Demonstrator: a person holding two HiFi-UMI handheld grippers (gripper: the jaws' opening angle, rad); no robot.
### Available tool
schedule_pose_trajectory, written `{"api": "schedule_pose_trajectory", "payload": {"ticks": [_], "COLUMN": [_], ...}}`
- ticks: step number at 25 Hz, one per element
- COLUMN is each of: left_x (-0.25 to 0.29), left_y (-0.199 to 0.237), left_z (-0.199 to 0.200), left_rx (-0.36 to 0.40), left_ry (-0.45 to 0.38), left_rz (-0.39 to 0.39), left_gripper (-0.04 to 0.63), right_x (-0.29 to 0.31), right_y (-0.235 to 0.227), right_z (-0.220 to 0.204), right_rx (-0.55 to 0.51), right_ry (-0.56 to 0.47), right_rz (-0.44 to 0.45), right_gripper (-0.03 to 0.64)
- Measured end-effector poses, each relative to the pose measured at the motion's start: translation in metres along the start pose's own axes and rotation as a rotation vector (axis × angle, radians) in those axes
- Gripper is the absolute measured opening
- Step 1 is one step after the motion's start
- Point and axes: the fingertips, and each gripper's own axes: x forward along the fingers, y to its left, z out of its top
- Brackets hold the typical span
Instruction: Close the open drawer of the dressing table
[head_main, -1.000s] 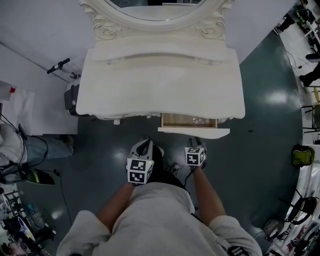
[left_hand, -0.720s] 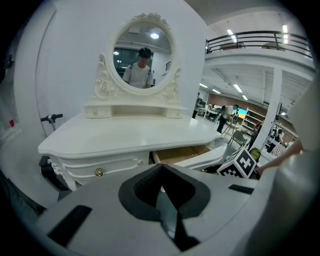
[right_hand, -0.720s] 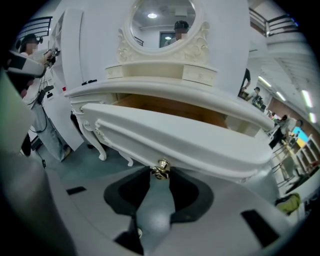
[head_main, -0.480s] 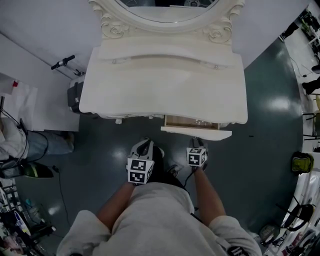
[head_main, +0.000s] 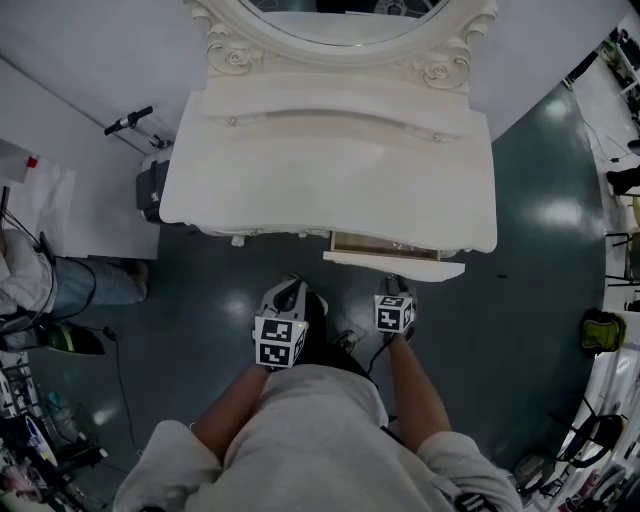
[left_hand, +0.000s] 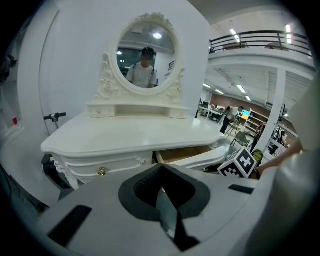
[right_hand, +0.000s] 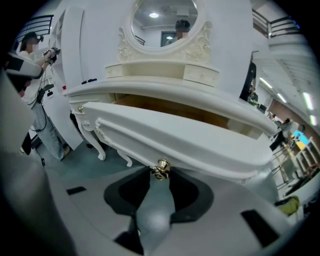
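So, the drawer (head_main: 393, 262) is sitting part way out under the right half of the dressing table (head_main: 330, 170), front panel facing the person. Its brass knob (right_hand: 161, 169) is sitting right at the tip gap of the right gripper (right_hand: 160, 184), whose jaws are standing wide apart, not clamping it. The left gripper (left_hand: 161, 172) is hovering alongside, short of the table front, jaws together, holding nothing. Its marker cube (head_main: 278, 341) is showing black-and-white square codes.
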Motion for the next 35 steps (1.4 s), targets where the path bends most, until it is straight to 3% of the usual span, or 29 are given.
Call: {"api": "schedule_pose_trajectory", "payload": {"ticks": [35], "left_x": [0.016], "left_y": [0.008], "left_z": [0.012], "left_rx": [-0.017], "left_ry": [0.012], "left_rz": [0.032], "left_gripper": [0.006], "right_x": [0.018], "right_y": [-0.010], "right_z": [0.026], "right_rx": [-0.025], "right_ry": [-0.006], "right_rz": [0.009], "right_gripper": [0.132]}}
